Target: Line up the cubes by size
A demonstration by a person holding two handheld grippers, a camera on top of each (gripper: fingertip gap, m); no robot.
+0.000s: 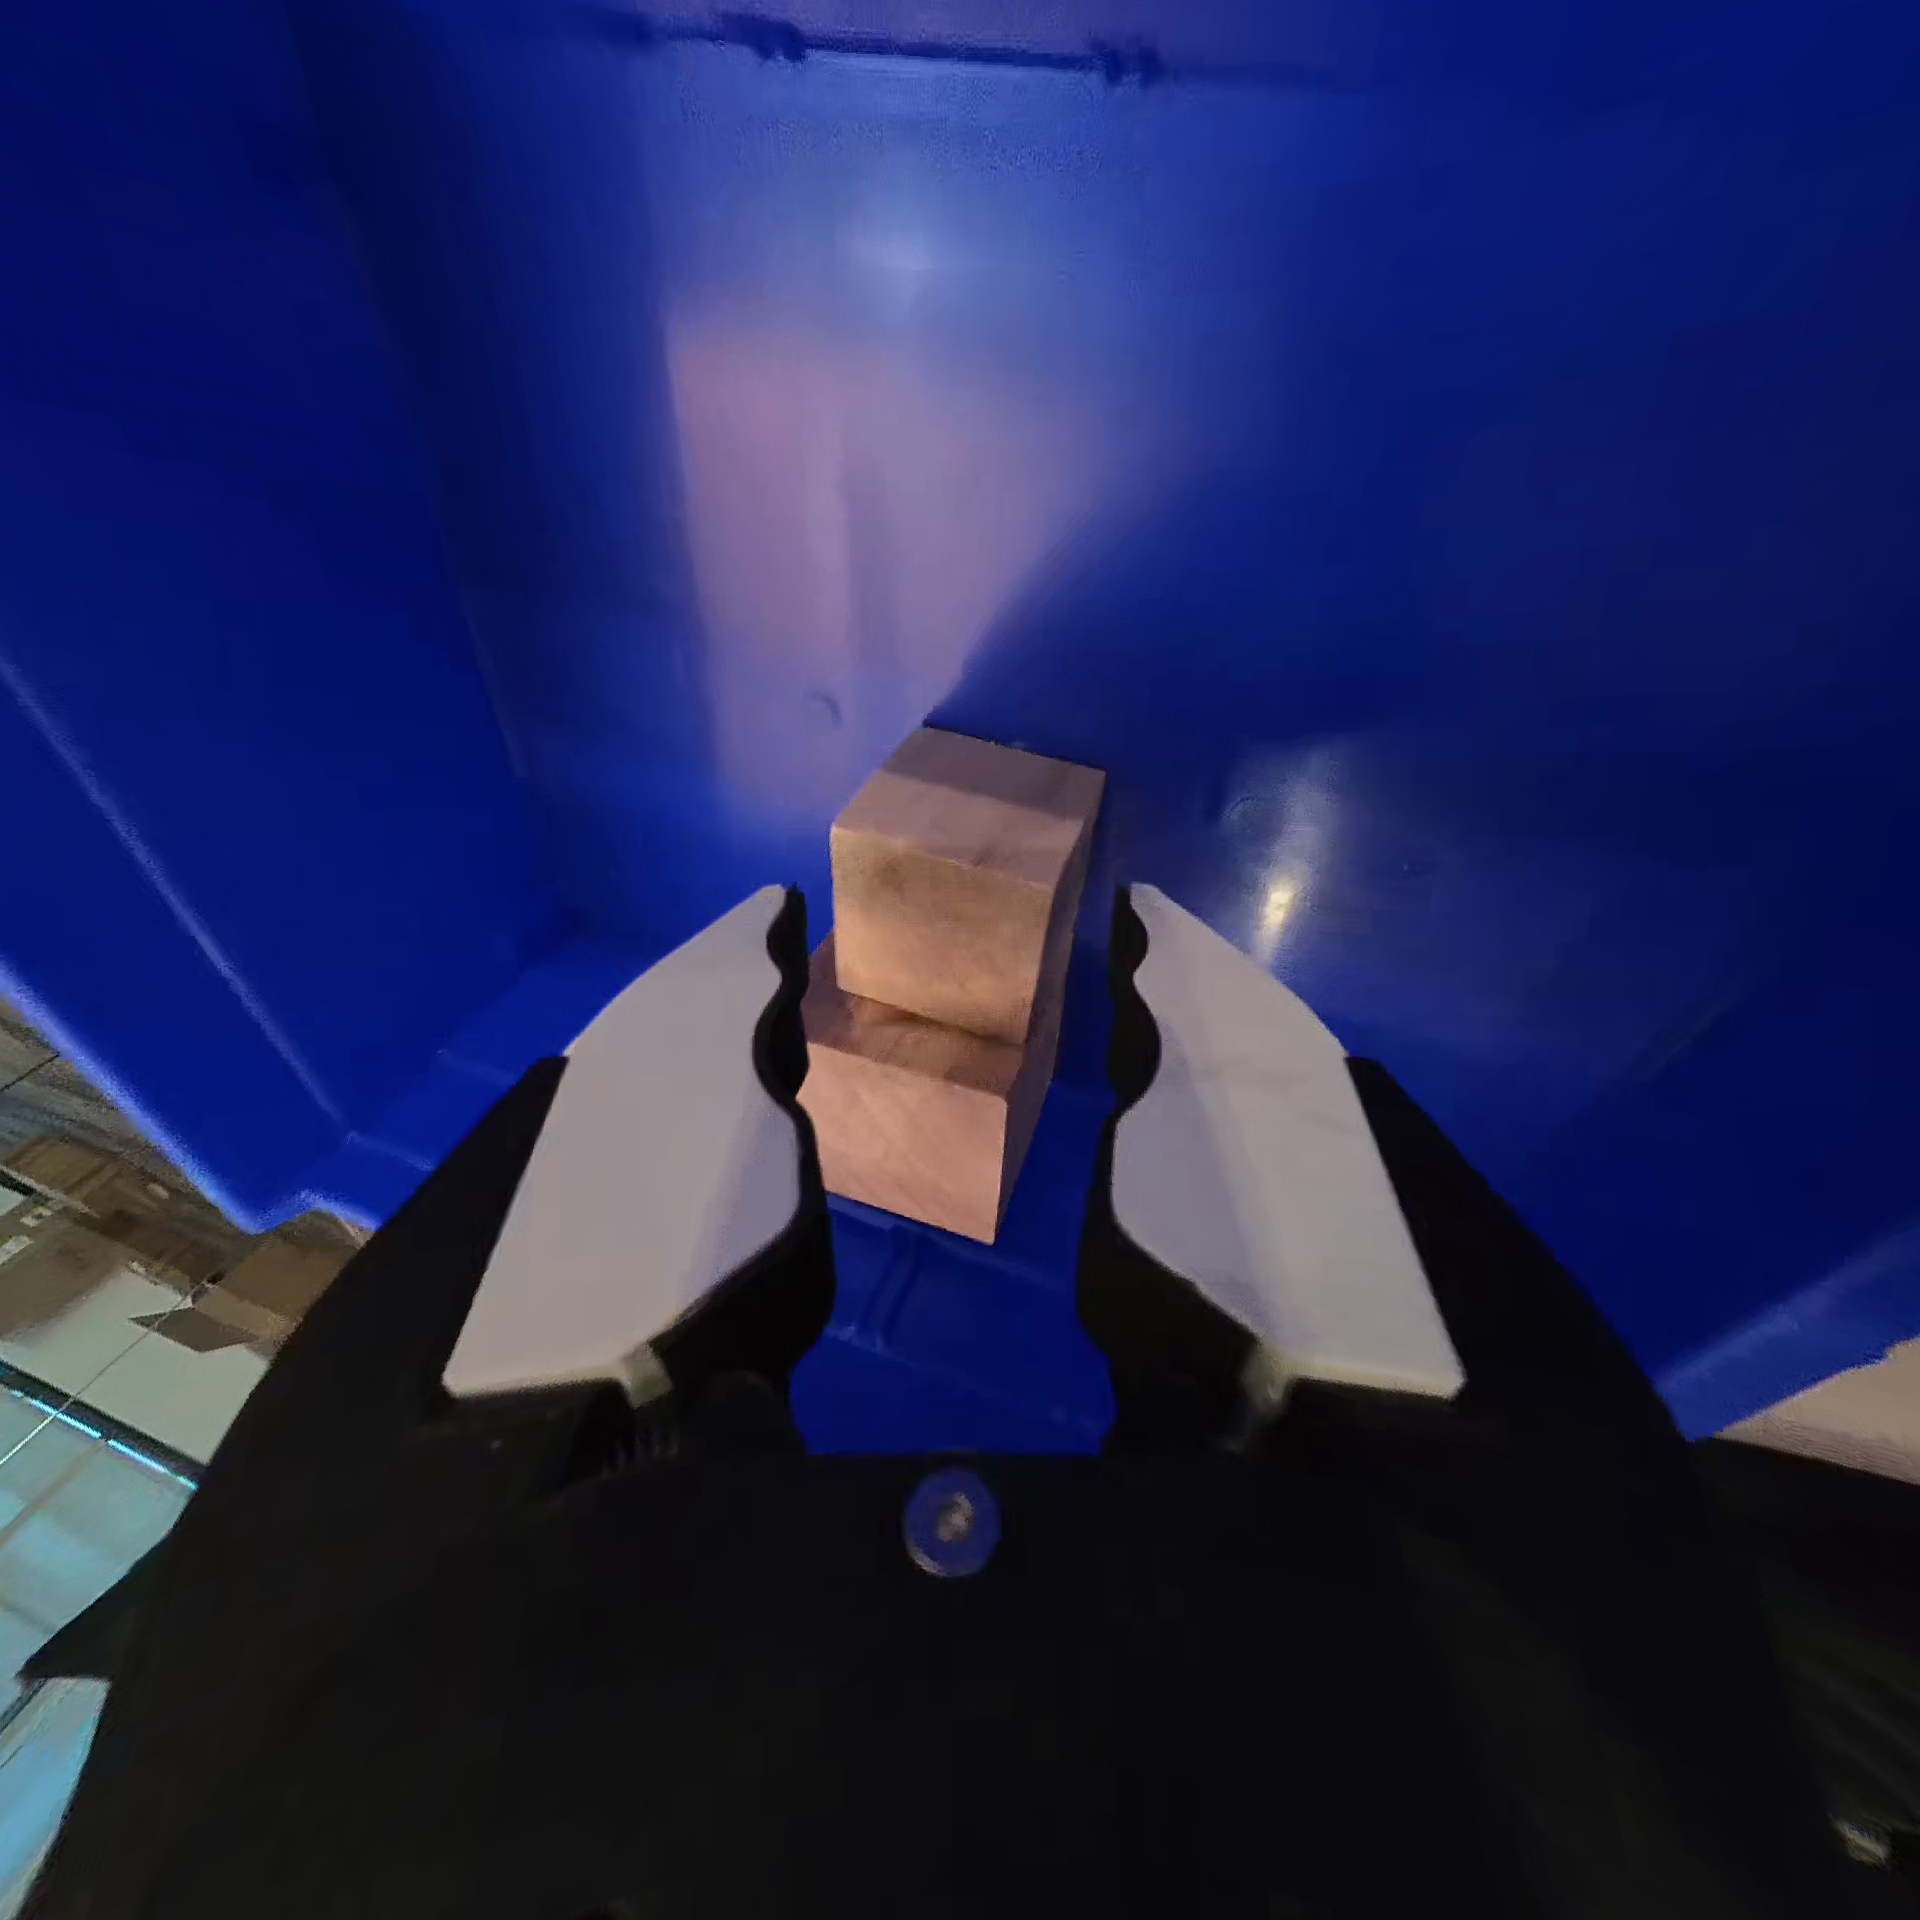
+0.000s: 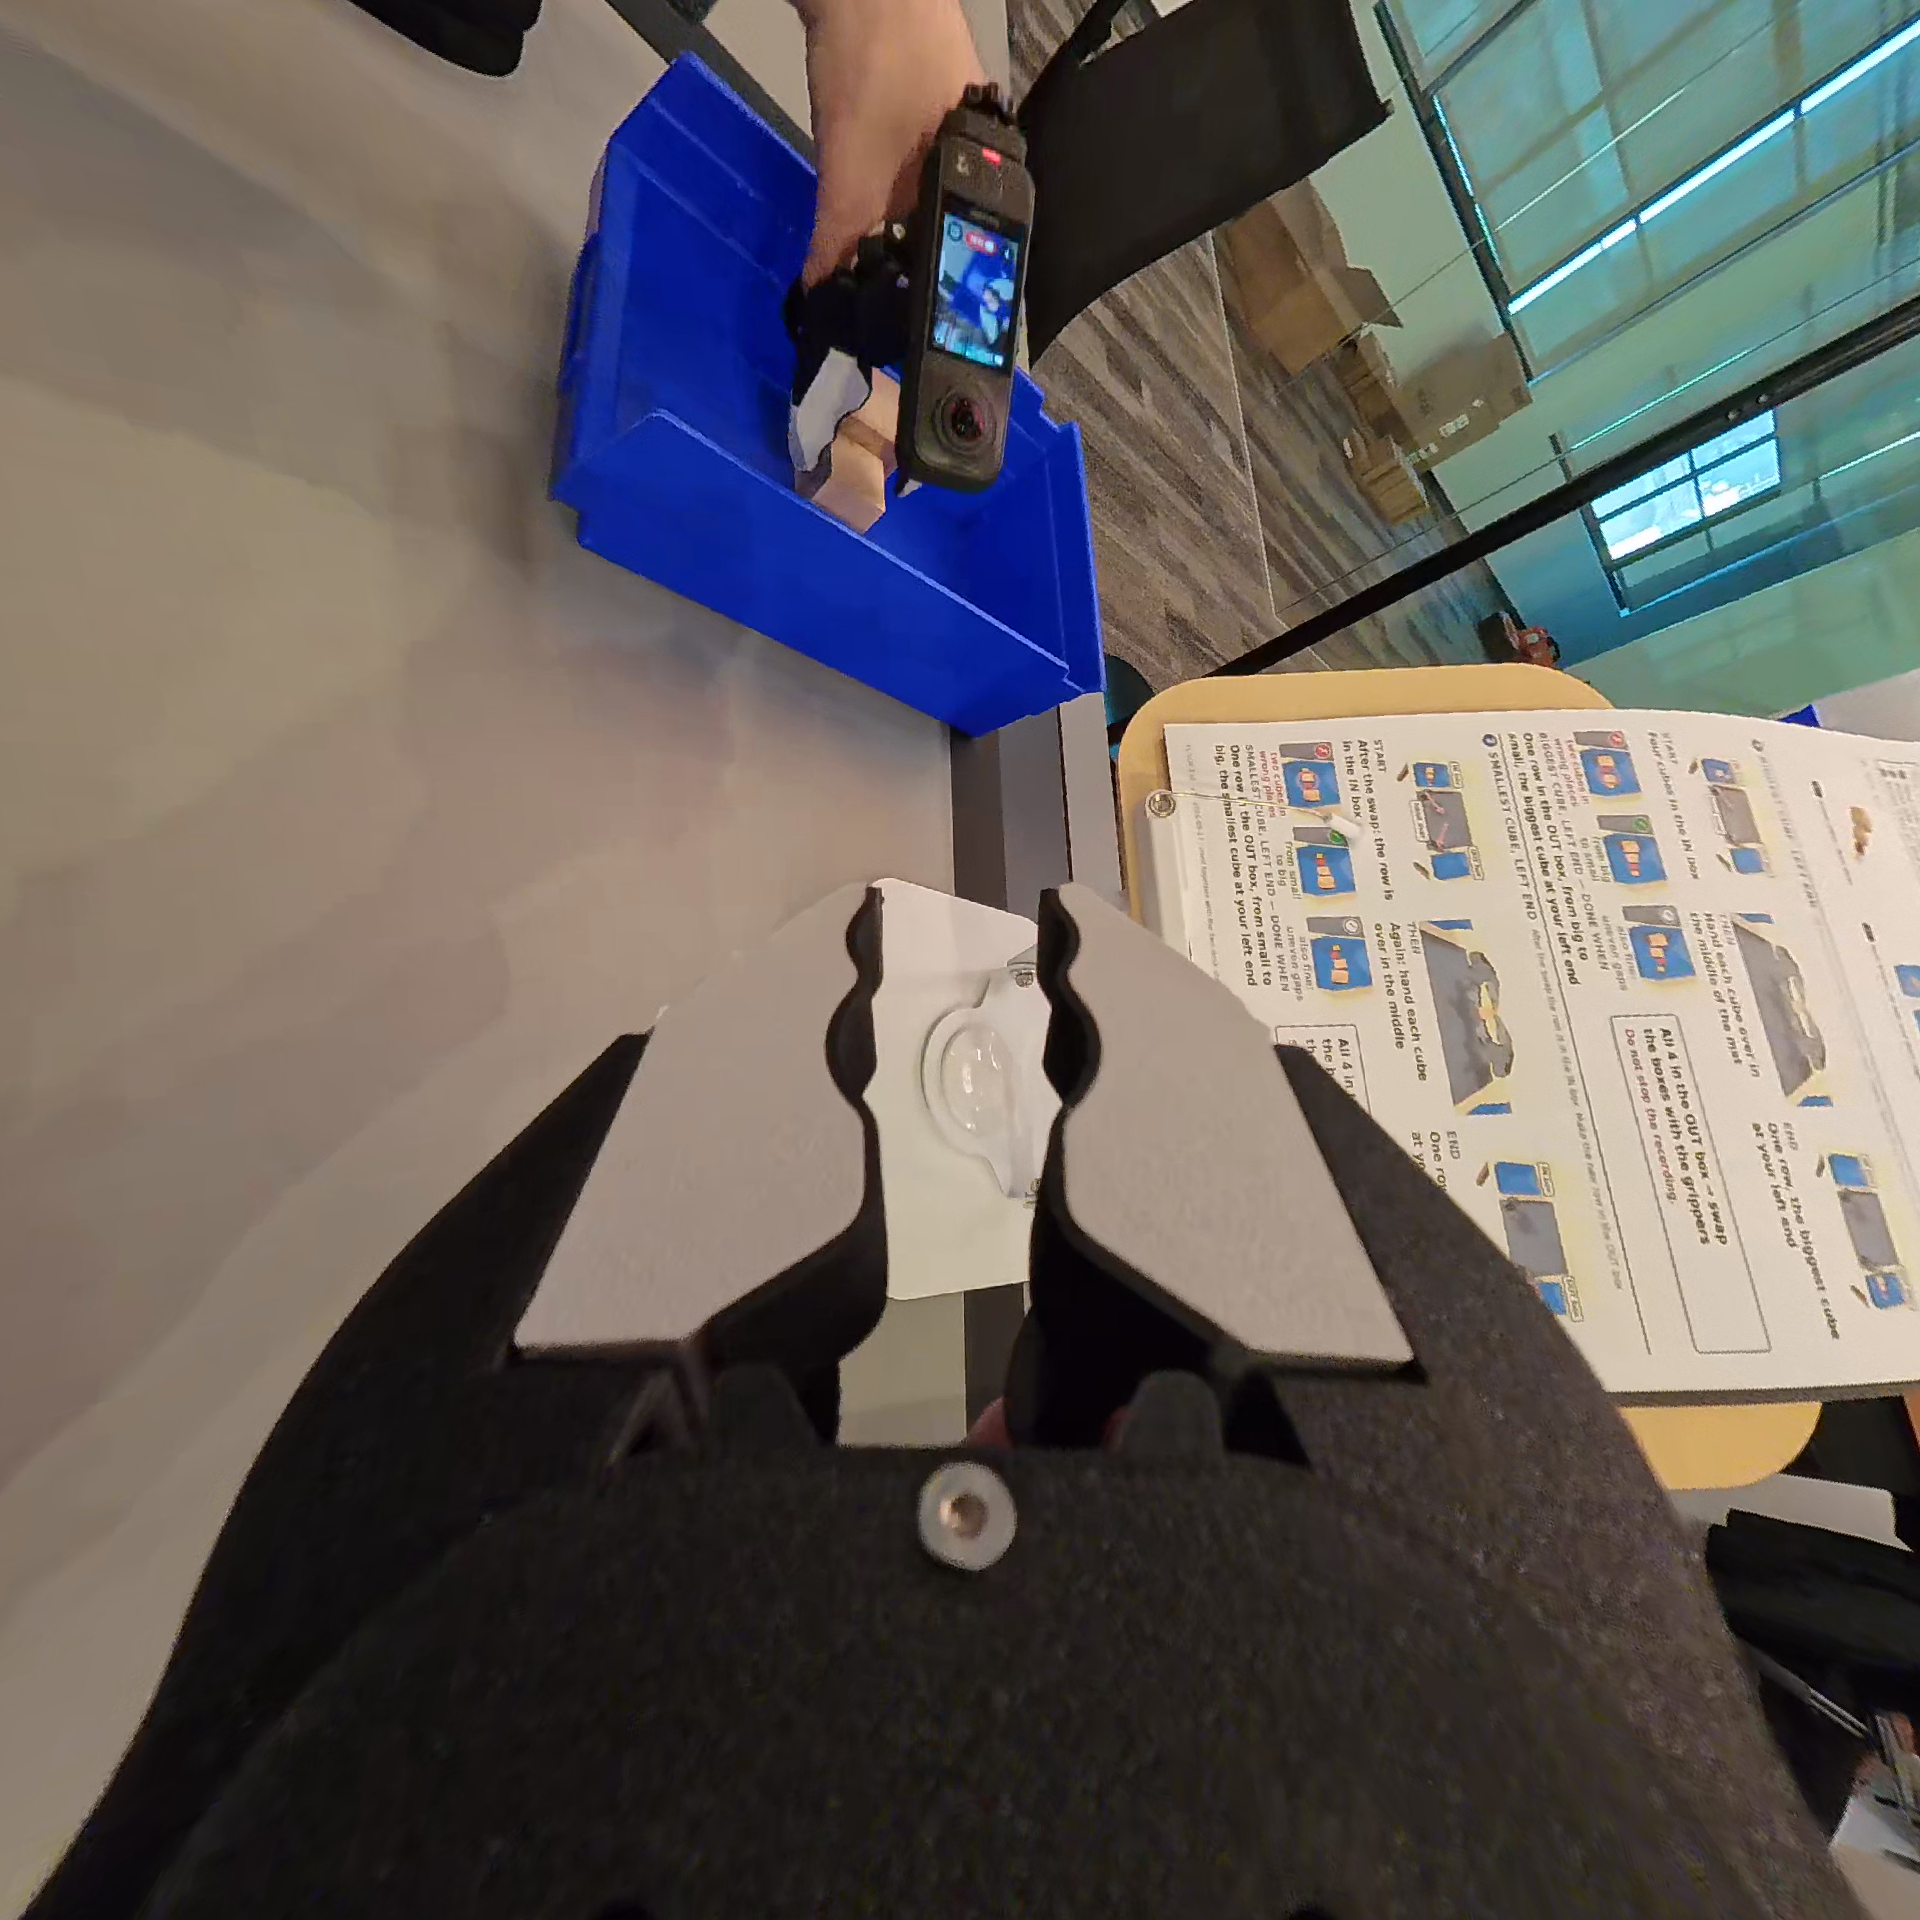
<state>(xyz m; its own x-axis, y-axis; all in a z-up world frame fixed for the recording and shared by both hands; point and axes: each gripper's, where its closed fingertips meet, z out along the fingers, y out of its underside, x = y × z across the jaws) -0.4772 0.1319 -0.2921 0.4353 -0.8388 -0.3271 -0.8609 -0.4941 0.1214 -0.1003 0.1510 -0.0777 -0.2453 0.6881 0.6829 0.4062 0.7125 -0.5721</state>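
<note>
— What is seen nearest the lens?

— The left tool (image 1: 958, 935) is seen spread wide inside a blue bin (image 1: 416, 520); nothing is gripped. Two pale wooden cubes (image 1: 951, 935) are found just ahead of its tips, one touching the other, the farther cube standing taller than the nearer cube (image 1: 914, 1132). A gap is visible between each pad and the wood, so the cubes are judged released, not held.

— And the right tool (image 2: 961, 925)?

— It is parted a little, with nothing between its pads; only the grey tabletop (image 2: 312, 831) and a white plate with a clear dome (image 2: 966, 1081) are seen beyond the gap. The bin (image 2: 727, 540) lies well ahead and to its left, with the left tool (image 2: 831, 436) reaching into it.

— How would the cubes be expected to handle?

— They are judged light, rigid and unlikely to break. Flat, smooth faces may slip slightly, so two opposite side faces should be taken squarely, near mid-height.

— The surface and room?

— The bin floor is glossy plastic, on which sliding seems likely. A printed instruction sheet (image 2: 1558, 1039) on a tan board is seen to the right of the right tool; glass partitions (image 2: 1662, 260), cardboard boxes (image 2: 1382, 374) and striped carpet lie beyond.
</note>
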